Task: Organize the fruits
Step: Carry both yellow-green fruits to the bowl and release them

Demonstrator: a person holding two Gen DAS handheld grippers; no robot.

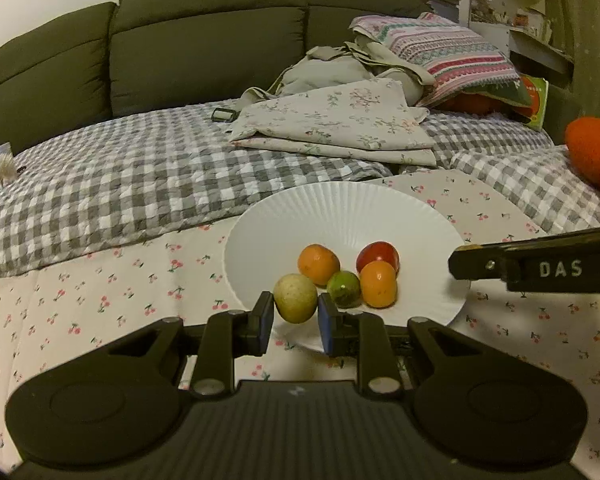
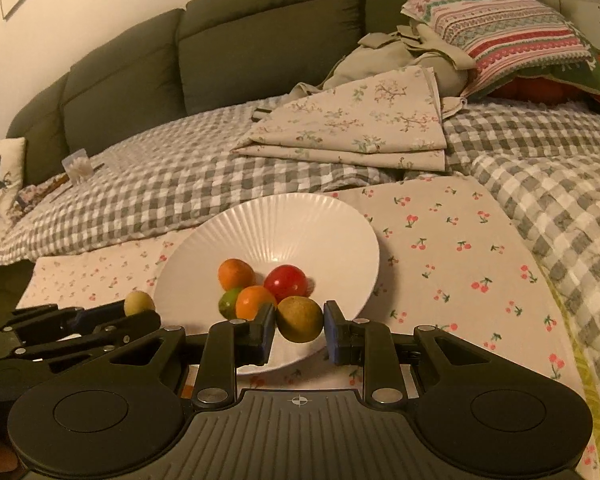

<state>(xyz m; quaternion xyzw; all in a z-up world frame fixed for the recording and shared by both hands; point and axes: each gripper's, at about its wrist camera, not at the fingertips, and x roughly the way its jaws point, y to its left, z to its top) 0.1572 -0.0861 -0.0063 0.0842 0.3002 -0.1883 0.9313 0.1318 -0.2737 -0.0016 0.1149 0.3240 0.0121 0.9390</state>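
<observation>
A white ribbed plate (image 1: 340,208) (image 2: 284,216) lies on a cherry-print cloth. On it are two oranges (image 1: 318,264) (image 1: 378,284), a red fruit (image 1: 378,254) and a green lime (image 1: 343,288). My left gripper (image 1: 294,316) is shut on a pale yellow-green fruit (image 1: 295,298) at the plate's near left rim; that fruit also shows in the right wrist view (image 2: 139,302). My right gripper (image 2: 299,326) is shut on a brownish-green fruit (image 2: 300,319) above the plate's near edge. The right gripper's finger also shows in the left wrist view (image 1: 540,268).
A grey checked quilt (image 1: 120,184) covers the bed behind the plate. Folded floral cloth (image 1: 332,124), a striped pillow (image 1: 440,52) and rumpled fabric lie further back. A dark green sofa back (image 1: 180,40) stands behind. An orange soft object (image 1: 592,148) is at the right.
</observation>
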